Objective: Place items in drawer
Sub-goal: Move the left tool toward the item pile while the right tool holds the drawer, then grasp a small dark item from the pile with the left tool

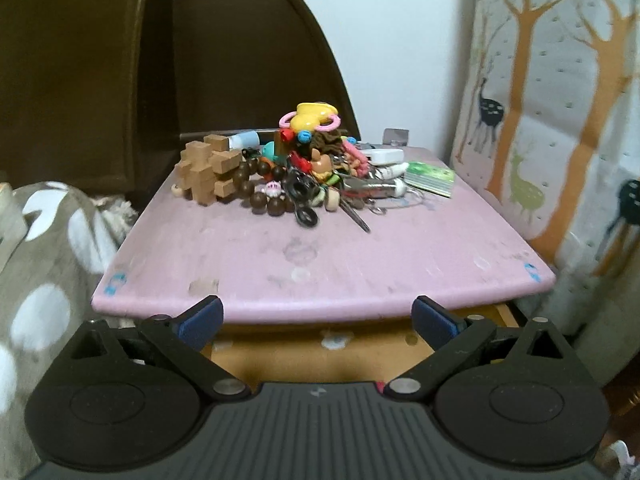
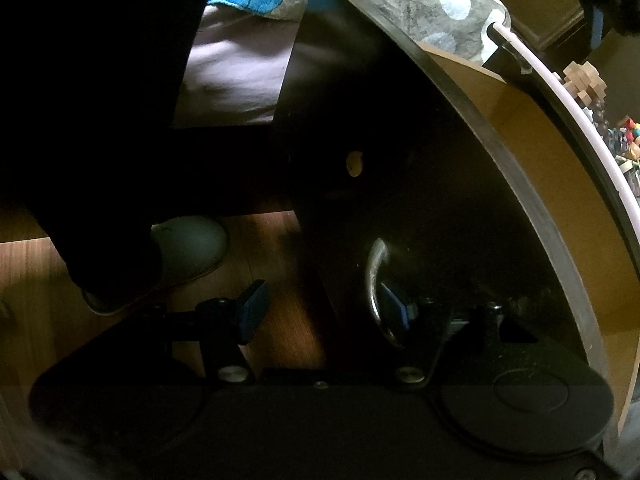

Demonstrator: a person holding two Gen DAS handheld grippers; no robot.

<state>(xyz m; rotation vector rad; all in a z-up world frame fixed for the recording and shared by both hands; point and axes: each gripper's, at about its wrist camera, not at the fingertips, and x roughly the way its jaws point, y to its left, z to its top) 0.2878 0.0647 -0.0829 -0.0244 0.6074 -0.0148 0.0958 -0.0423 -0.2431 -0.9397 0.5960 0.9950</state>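
Note:
A pile of small items (image 1: 316, 168) lies at the back of the pink tabletop (image 1: 320, 264): a wooden puzzle (image 1: 208, 168), brown beads (image 1: 264, 196), a yellow toy (image 1: 312, 116), keys and a green card pack (image 1: 430, 178). My left gripper (image 1: 318, 318) is open and empty at the table's front edge, above the pulled-out drawer (image 1: 312, 352). In the right wrist view my right gripper (image 2: 320, 308) is open, with one blue finger hooked behind the drawer's metal handle (image 2: 374, 280) on its dark front panel (image 2: 400, 184). The drawer's tan inner side (image 2: 552, 200) shows.
A dark cabinet (image 1: 100, 80) stands behind the table. A spotted blanket (image 1: 44, 280) lies to the left and a deer-print cover (image 1: 560, 100) to the right. In the right wrist view a person's dark leg and slipper (image 2: 188, 248) stand on the wooden floor (image 2: 40, 280).

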